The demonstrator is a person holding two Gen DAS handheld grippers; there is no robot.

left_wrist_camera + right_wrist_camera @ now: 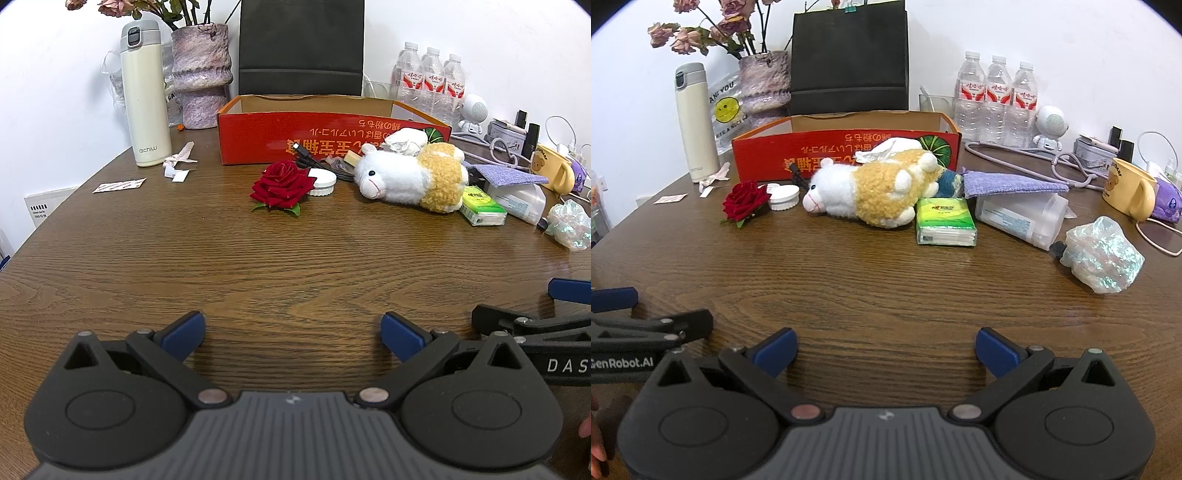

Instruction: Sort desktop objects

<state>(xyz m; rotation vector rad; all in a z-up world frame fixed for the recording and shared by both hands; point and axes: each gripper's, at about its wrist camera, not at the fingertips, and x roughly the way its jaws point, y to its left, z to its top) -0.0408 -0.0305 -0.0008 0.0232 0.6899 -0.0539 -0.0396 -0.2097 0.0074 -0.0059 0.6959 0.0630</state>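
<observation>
Gaping empty: left gripper (291,334), right gripper (886,350); smiley bag (726,110) right view only.

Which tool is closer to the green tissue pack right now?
Right. The right tool faces the green tissue pack almost straight ahead across bare table. From the left tool, the pack sits far off to its right, beyond the plush toy. Both tools are open.

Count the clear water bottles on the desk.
3, in a row at the back right: left bottle, middle bottle, right bottle. None appear hidden.
</observation>
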